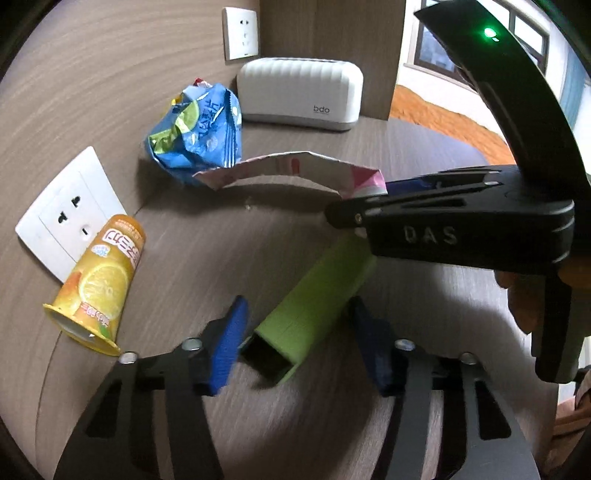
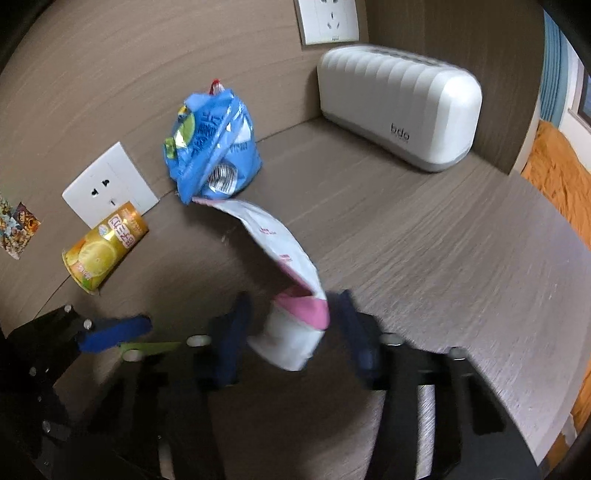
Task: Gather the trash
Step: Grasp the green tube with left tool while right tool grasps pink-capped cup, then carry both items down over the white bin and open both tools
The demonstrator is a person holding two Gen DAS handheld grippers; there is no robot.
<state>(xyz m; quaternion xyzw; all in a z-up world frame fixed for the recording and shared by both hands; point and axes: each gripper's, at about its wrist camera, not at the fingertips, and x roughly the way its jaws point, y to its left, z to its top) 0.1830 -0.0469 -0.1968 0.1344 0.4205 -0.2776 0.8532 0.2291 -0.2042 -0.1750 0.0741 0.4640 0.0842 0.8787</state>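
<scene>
A green open-ended carton (image 1: 317, 291) lies on the brown table (image 1: 207, 236) between the blue pads of my left gripper (image 1: 303, 339), which press on its sides. A white-and-pink pouch (image 2: 273, 236) arches up off the table, its near end pinched in my right gripper (image 2: 291, 328). In the left wrist view the right gripper (image 1: 369, 197) comes in from the right, holding the pouch (image 1: 295, 166) by its end. A crumpled blue snack bag (image 1: 195, 136) sits by the wall, touching the pouch's far end. An orange drink cup (image 1: 99, 284) lies on its side at the left.
A white ribbed tissue box (image 2: 399, 103) stands at the back against the wooden wall. Two wall sockets (image 1: 62, 214) (image 1: 240, 33) are set in the panelling. The table's rounded edge (image 2: 546, 229) runs along the right, with orange bedding (image 2: 554, 173) beyond.
</scene>
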